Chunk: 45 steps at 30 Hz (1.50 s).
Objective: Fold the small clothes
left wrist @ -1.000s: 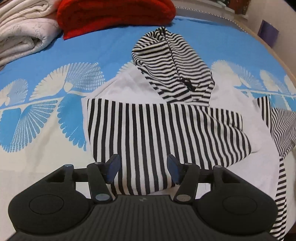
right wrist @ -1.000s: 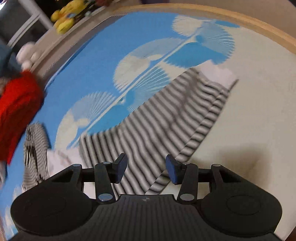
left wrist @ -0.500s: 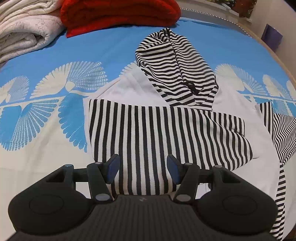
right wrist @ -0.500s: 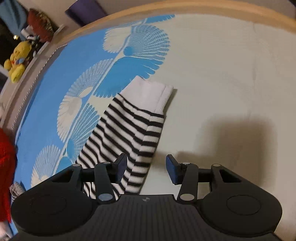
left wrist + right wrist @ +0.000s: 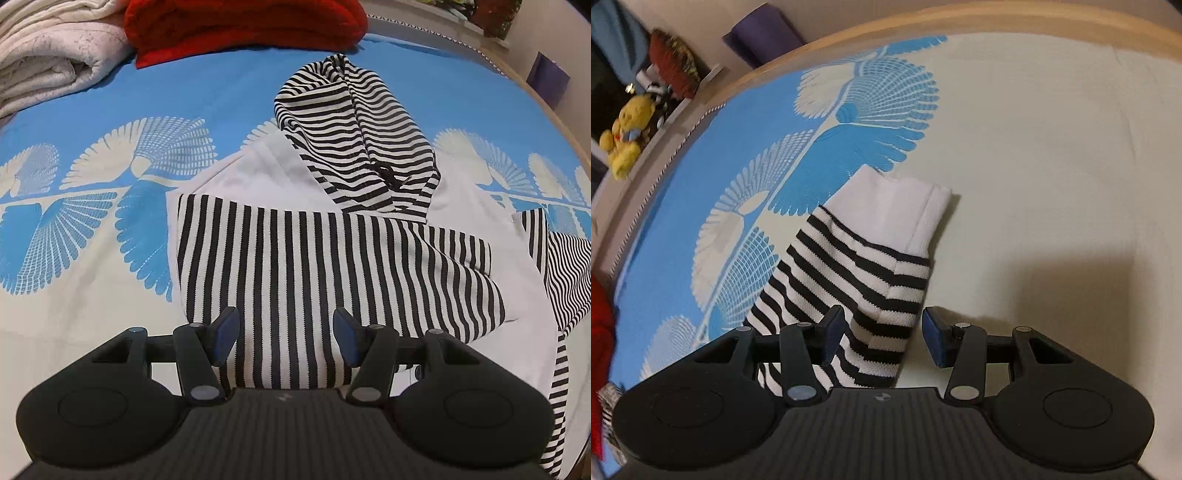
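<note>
Striped hoodie (image 5: 332, 266) flat on the bed (image 5: 92, 295), long axis toward twelve o'clock, hood (image 5: 354, 147) far. Sleeve (image 5: 857, 280) pointing one o'clock, cuff (image 5: 897, 206) far. Left gripper (image 5: 284, 332), right gripper (image 5: 882, 339): jaws apart, gripping nothing.

Bed (image 5: 92, 266) bears striped hoodie (image 5: 332, 258), red blanket (image 5: 240, 29), white quilt (image 5: 48, 55)
</note>
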Motion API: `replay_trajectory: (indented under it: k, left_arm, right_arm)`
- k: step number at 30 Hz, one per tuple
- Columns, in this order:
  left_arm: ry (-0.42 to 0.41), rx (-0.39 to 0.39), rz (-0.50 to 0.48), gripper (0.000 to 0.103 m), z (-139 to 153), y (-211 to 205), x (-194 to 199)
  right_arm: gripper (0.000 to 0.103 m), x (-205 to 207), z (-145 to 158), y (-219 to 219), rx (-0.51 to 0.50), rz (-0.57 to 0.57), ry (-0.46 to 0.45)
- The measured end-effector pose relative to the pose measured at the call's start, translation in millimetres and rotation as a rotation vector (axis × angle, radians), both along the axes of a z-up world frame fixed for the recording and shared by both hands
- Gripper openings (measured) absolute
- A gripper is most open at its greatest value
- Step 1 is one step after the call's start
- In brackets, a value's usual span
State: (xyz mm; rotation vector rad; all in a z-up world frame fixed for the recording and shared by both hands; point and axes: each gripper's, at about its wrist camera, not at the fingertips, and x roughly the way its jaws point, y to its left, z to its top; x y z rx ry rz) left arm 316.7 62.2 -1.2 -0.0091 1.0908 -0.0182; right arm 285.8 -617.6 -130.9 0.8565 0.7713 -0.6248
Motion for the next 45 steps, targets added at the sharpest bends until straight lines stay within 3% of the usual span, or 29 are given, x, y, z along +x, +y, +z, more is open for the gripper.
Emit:
replay_trajectory:
  k: [11, 15, 20, 24, 26, 29, 32, 35, 37, 39, 41, 43, 45]
  left_arm:
    - [-0.002, 0.003, 0.005, 0.062, 1, 2, 0]
    - [-0.005, -0.002, 0.005, 0.062, 3, 4, -1]
    - [-0.010, -0.006, 0.011, 0.062, 5, 8, -2]
    - [-0.017, -0.016, 0.021, 0.061, 9, 14, -3]
    - [-0.023, -0.022, 0.030, 0.061, 13, 19, -4]
    - [-0.036, -0.036, 0.059, 0.061, 19, 31, -4]
    - [-0.049, -0.056, 0.104, 0.061, 28, 48, -2]
    - [-0.060, -0.093, 0.162, 0.061, 36, 70, 0]
    - [-0.064, -0.123, 0.202, 0.061, 42, 85, 2]
    - [-0.067, -0.154, 0.234, 0.061, 46, 98, 3]
    - [-0.065, -0.177, 0.260, 0.061, 47, 108, 4]
    - [-0.061, -0.196, 0.275, 0.061, 48, 113, 4]
    - [-0.059, -0.212, 0.277, 0.061, 48, 116, 4]
  right_arm:
    - [0.041, 5, 1, 5, -0.057, -0.003, 0.033]
    - [0.020, 5, 0, 7, -0.072, -0.008, 0.044]
    - [0.008, 9, 3, 11, -0.096, 0.002, 0.055]
    - [0.005, 16, 25, 27, -0.199, 0.003, 0.047]
    - [0.005, 25, 51, 51, -0.312, 0.050, 0.009]
    - [0.005, 40, 97, 109, -0.487, 0.180, -0.099]
    - [0.005, 44, 146, 208, -0.631, 0.437, -0.305]
    - [0.005, 23, 176, 306, -0.640, 0.719, -0.525]
    - [0.005, 5, 178, 367, -0.540, 0.935, -0.609]
    - [0.018, -3, 163, 412, -0.366, 1.141, -0.552]
    - [0.023, -15, 144, 446, -0.264, 1.305, -0.422]
    - [0.024, -24, 134, 464, -0.269, 1.394, -0.285]
    - [0.030, -30, 132, 465, -0.313, 1.355, -0.170]
